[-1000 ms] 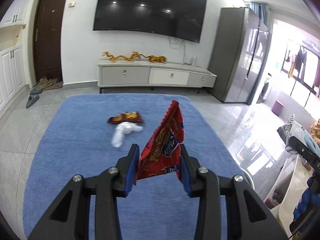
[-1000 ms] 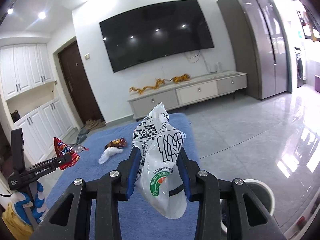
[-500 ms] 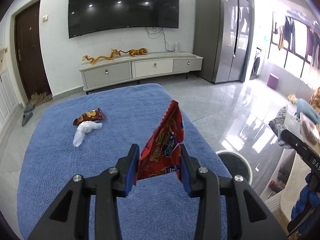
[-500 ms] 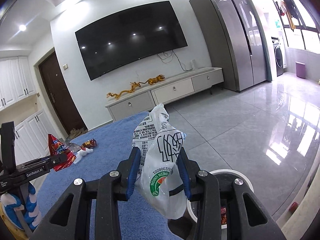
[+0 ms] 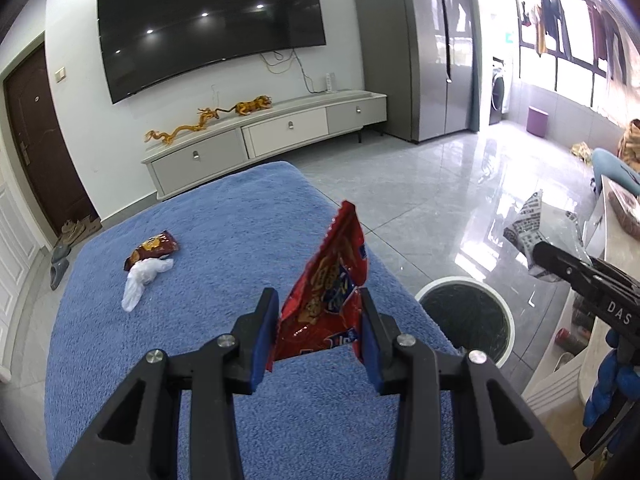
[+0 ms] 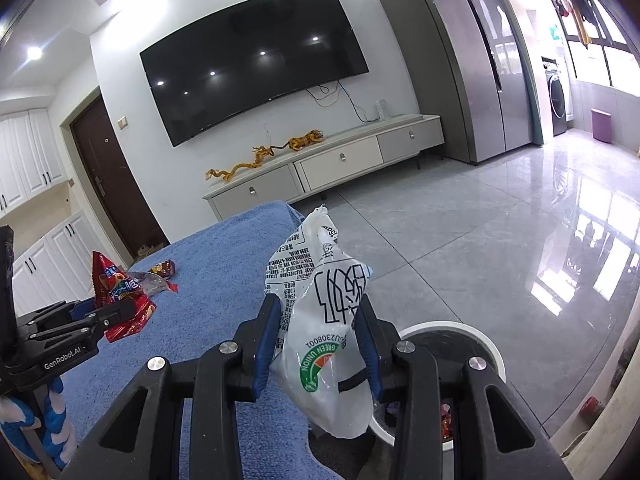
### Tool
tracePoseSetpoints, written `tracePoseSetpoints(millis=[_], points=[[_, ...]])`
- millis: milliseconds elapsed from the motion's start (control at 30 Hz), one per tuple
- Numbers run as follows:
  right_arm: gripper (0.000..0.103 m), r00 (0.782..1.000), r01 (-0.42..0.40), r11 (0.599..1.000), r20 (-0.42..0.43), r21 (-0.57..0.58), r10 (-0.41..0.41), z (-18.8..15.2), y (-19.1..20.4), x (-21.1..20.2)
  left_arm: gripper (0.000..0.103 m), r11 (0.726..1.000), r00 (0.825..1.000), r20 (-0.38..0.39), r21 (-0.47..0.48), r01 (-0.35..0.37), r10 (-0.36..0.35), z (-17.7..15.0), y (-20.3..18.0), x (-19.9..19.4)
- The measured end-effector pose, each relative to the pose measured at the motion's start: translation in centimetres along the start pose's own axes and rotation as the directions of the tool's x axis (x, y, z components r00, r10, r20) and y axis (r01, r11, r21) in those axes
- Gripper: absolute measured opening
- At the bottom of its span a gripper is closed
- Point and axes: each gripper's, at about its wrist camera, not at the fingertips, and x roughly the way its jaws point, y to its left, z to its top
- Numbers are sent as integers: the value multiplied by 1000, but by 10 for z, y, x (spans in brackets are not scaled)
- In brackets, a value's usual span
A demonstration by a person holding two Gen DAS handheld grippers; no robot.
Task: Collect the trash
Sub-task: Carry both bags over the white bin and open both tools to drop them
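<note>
My left gripper [image 5: 316, 312] is shut on a red snack bag [image 5: 328, 292], held above the blue-towelled table [image 5: 224, 240] near its right edge. My right gripper [image 6: 316, 320] is shut on a white printed plastic bag [image 6: 324, 332], held just above a round white trash bin [image 6: 452, 332] with a black liner. The bin also shows in the left wrist view [image 5: 468, 316], right of the table. A small dark-red wrapper [image 5: 154, 246] and a crumpled white wrapper [image 5: 142, 280] lie on the table's far left. The right gripper [image 5: 540, 252] shows at the right of the left wrist view.
A grey TV cabinet [image 5: 260, 140] stands against the far wall under a wall-mounted TV [image 5: 212, 28]. A tall grey cabinet [image 5: 424, 48] is at the right. The glossy tiled floor [image 5: 460, 200] spreads right of the table. White furniture [image 5: 560, 376] stands close by the bin.
Both grippers have swung right towards the bin, each keeping its bag. The bin has come into view in both wrist views and the right gripper is over it.
</note>
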Motion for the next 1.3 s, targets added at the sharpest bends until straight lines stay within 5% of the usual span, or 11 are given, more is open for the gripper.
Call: tracePoseSetpoints(millis=[567,933,1167,1300], points=[[35,984,134,988,-129,81,-123,-10,-53,27,37,988,988,-83,71,139,-133,14,-49,55],[38,938,247,966,-267,77,-219,-15,-88,60,37,932,922,-194,80,354,-334,34,-111,115],[43,904,312,947,-330,79,-271,-18,-110,82,38,914,892,-249,54,402,-378,42,-130,152],[57,889,353,930,-346,104,-299,-21,-121,84,45,909,876,-280,27,416,-392,47,-138,169]])
